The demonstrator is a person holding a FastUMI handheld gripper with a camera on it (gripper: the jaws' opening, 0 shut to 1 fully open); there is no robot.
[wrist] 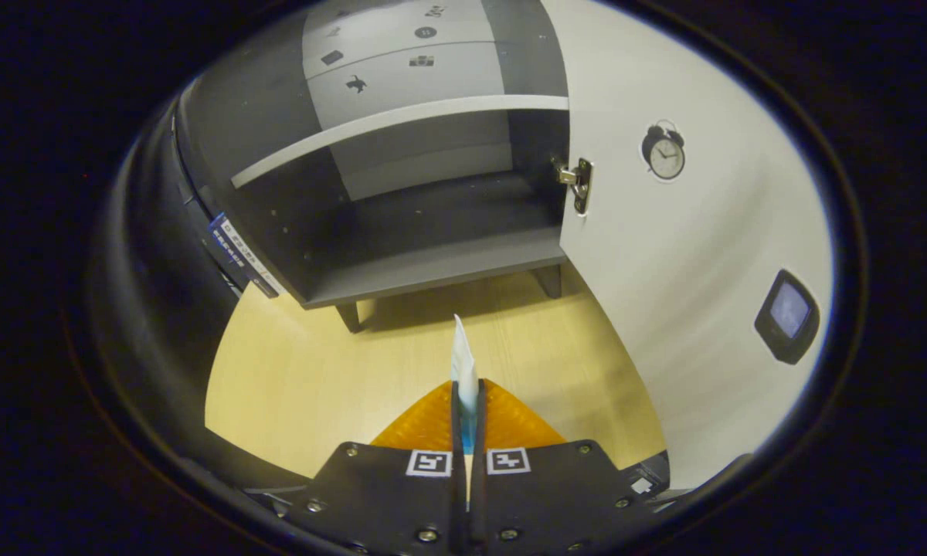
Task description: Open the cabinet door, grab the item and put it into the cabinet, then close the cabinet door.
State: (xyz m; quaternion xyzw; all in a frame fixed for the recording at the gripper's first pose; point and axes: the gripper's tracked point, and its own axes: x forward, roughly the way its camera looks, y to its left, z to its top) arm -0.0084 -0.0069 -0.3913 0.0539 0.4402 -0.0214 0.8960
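1. A thin flat item (463, 363) is being pinched edge-on between the nearly closed fingers (468, 421)
2. The open cabinet (402, 224) is being faced at 12 o'clock, its door (680, 255) swung to 2 o'clock, above the bench (317, 371)

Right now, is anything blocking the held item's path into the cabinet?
Nothing visible. The gripper is shut on the thin item; the door is swung open beside the opening, and the lower compartment lies straight ahead.
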